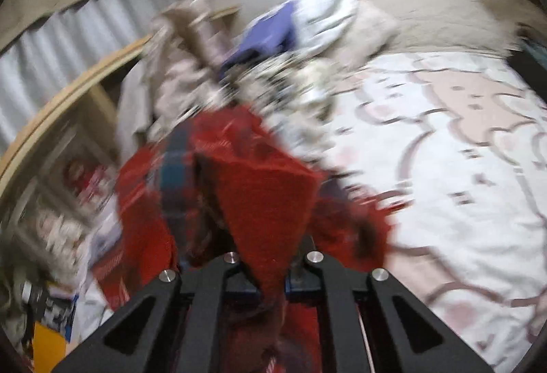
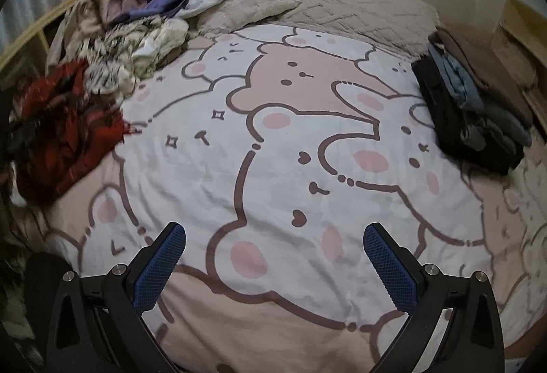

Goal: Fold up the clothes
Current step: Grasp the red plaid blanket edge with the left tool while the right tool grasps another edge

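Note:
My left gripper (image 1: 271, 287) is shut on a red plaid garment (image 1: 266, 202), which drapes over the fingers and hangs at the bed's left edge; the view is blurred. The same red garment (image 2: 65, 130) shows at the left of the right wrist view. A pile of unfolded clothes (image 2: 136, 28), beige, purple, white and patterned, lies at the far left of the bed; it also shows in the left wrist view (image 1: 259, 48). My right gripper (image 2: 273, 263) is open and empty above the bear-print bedspread (image 2: 280, 140).
A stack of folded dark and denim clothes (image 2: 475, 110) lies at the bed's right side. A fluffy pillow (image 2: 253, 0) and a beige blanket (image 2: 359, 4) lie at the head. A wooden shelf rail (image 1: 68, 89) with clutter runs along the left.

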`<state>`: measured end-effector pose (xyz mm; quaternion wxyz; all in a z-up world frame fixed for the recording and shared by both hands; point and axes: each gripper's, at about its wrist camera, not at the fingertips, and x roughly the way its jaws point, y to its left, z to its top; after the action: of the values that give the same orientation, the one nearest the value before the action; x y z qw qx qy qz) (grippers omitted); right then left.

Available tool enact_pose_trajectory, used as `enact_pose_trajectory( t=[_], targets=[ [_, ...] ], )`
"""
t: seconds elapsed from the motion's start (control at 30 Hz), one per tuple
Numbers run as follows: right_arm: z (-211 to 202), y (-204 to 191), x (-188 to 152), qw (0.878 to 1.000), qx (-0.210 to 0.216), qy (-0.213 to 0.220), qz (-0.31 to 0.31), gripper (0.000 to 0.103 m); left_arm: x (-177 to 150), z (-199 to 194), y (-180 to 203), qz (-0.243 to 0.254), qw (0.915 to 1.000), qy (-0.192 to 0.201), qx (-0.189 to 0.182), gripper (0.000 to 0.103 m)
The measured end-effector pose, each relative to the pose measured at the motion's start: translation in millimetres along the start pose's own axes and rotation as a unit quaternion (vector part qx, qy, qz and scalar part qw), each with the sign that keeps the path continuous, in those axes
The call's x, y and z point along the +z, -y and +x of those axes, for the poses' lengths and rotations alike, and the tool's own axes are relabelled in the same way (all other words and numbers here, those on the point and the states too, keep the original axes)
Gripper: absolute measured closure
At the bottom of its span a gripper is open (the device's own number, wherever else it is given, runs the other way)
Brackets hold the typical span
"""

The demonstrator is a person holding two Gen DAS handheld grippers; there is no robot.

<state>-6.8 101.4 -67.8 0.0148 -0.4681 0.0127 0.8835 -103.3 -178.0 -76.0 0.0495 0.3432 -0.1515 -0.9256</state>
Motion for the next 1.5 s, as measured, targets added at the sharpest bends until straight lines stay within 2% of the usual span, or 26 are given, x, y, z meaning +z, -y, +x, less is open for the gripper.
enact_pose_trajectory(
  t=[0.03,0.1,0.13,0.27,0.37,0.47,0.53,0.57,0.6,0.67,0.7,0.73,0.83,0.93,1.03,1.1,1.23,1.37,1.4,1.5],
  targets=[
    [-2.2,4.7,1.6,1.0,0.002,0.005,0.011,0.0,6.0,-9.0,10.2,-0.01,0.9991,0.014,-0.038,0.101],
    [-8.6,15.4,3.7,0.999,0.002,0.018,0.029,0.0,20.5,-28.7,35.7,-0.02,0.9929,0.042,-0.11,0.101],
    [-12.8,21.4,4.2,0.999,0.0,0.026,0.036,0.0,32.5,-41.3,58.1,-0.008,0.9886,0.056,-0.14,0.101],
    [-31.7,54.1,3.4,0.996,-0.019,0.057,0.07,0.0,78.3,-84.7,141.7,0.036,0.9628,0.102,-0.247,0.101],
    [-47.6,89.3,-4.9,0.99,-0.042,0.075,0.11,0.0,110.9,-122.1,210.5,0.061,0.9295,0.132,-0.339,0.101],
    [-68.2,130.9,-18.2,0.981,-0.076,0.095,0.153,0.0,130.0,-172.1,279.9,0.086,0.8787,0.157,-0.442,0.1],
    [-80.8,160.3,-29.2,0.973,-0.11,0.099,0.176,0.0,129.7,-191.2,311.0,0.101,0.8568,0.159,-0.48,0.098],
    [-87.0,175.0,-34.6,0.969,-0.126,0.101,0.188,0.0,127.0,-192.6,324.6,0.113,0.8522,0.148,-0.489,0.095],
    [-90.8,188.5,-40.8,0.965,-0.144,0.099,0.198,0.0,121.4,-186.1,334.9,0.127,0.8536,0.128,-0.489,0.089],
    [-95.6,209.7,-51.8,0.958,-0.172,0.093,0.212,0.0,104.3,-163.3,344.1,0.142,0.8665,0.081,-0.472,0.043],
    [-94.9,216.2,-57.5,0.957,-0.176,0.089,0.214,0.0,95.7,-151.9,348.7,0.15,0.872,0.058,-0.462,0.035],
    [-94.2,222.6,-63.2,0.956,-0.18,0.085,0.215,0.0,87.8,-139.8,348.4,0.152,0.8775,0.037,-0.453,0.032],
    [-80.9,224.9,-75.7,0.961,-0.166,0.068,0.211,0.0,62.2,-105.5,316.7,0.124,0.8987,-0.023,-0.42,0.032],
    [-62.8,218.1,-85.8,0.969,-0.137,0.049,0.199,0.0,36.7,-80.0,258.7,0.068,0.9186,-0.069,-0.383,0.03],
    [-42.6,206.8,-93.6,0.978,-0.099,0.027,0.182,0.0,11.6,-74.1,202.3,0.017,0.9361,-0.087,-0.34,0.027],
    [-28.9,200.2,-98.2,0.982,-0.072,0.012,0.176,0.0,-1.3,-72.0,169.1,-0.013,0.9437,-0.094,-0.317,0.026],
    [-1.5,189.7,-106.9,0.984,-0.016,-0.018,0.174,0.0,-25.3,-76.1,139.6,-0.044,0.9504,-0.101,-0.291,0.026],
    [15.6,172.7,-129.6,0.986,0.005,-0.059,0.156,0.018,-37.7,-78.7,140.1,-0.039,0.9512,-0.096,-0.291,0.026],
    [19.9,168.5,-135.3,0.986,0.01,-0.07,0.151,0.02,-37.5,-79.6,145.3,-0.037,0.9496,-0.094,-0.297,0.026],
    [32.7,155.7,-152.3,0.985,0.025,-0.1,0.137,0.04,-28.0,-77.0,164.1,-0.028,0.9419,-0.093,-0.322,0.026]
  ],
)
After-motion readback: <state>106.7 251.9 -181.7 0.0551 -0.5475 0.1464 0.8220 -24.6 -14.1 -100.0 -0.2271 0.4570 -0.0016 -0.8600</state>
